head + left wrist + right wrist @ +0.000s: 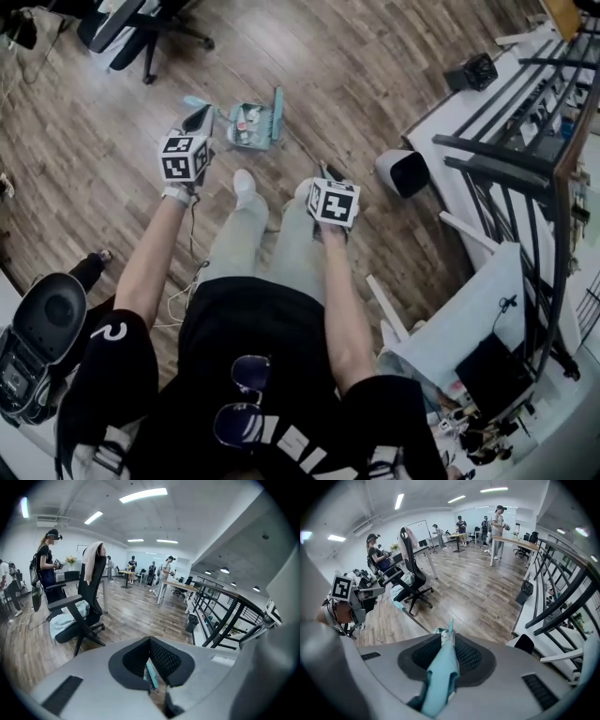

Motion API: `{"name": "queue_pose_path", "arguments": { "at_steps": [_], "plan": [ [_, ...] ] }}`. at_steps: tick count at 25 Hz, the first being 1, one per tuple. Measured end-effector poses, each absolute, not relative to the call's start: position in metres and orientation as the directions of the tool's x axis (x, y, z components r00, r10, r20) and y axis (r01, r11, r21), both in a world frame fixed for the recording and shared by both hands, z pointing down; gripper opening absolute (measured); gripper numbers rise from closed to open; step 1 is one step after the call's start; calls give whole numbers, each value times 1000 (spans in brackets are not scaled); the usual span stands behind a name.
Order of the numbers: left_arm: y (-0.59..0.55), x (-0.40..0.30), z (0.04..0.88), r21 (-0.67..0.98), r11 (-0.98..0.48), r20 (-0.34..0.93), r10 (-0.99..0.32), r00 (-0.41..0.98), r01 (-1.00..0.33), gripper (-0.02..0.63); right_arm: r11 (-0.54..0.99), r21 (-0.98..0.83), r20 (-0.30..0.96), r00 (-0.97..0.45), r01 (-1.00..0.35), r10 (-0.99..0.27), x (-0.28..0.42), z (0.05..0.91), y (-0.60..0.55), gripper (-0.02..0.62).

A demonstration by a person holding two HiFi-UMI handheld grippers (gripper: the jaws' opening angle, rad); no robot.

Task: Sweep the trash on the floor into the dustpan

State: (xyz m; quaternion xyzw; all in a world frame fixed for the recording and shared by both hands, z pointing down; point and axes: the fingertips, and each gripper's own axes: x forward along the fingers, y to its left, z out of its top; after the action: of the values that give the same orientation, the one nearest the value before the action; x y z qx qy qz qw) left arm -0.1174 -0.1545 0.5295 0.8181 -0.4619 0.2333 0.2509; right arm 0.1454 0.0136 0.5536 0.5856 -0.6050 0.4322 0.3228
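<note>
On the wooden floor (112,141) ahead of the person's feet, a teal dustpan (246,127) is seen lying flat, with a teal brush head (277,112) standing just beside its right edge. Small pale and reddish bits of trash (249,119) are noted inside the pan; no loose pieces can be made out on the boards around it.

The right gripper (445,658) is found clamped on a teal brush handle (440,686), which runs forward and down towards the brush head. The left gripper (152,667) has its jaws drawn narrow on a thin second handle (151,677), also teal. Which tool that handle serves cannot be told with certainty; the pan is judged likely.

The sweeping is judged nearly complete. For the step to be done well, the pan should be pressed flat with its lip on the floor. The brush should be drawn in short, low strokes towards the mouth, so that nothing is flicked over the back wall or pushed under the lip. An office chair (141,28) stands well apart and is judged no hindrance.
</note>
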Motion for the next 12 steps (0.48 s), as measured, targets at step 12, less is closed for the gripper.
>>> {"name": "queue_pose_path", "arguments": {
  "at_steps": [12],
  "plan": [
    [-129,-73,395,186,-457,442,-752,490,-870,-2,-18,-170,793,-127,-985,-595,205,453,-12,84]
  ]
}}
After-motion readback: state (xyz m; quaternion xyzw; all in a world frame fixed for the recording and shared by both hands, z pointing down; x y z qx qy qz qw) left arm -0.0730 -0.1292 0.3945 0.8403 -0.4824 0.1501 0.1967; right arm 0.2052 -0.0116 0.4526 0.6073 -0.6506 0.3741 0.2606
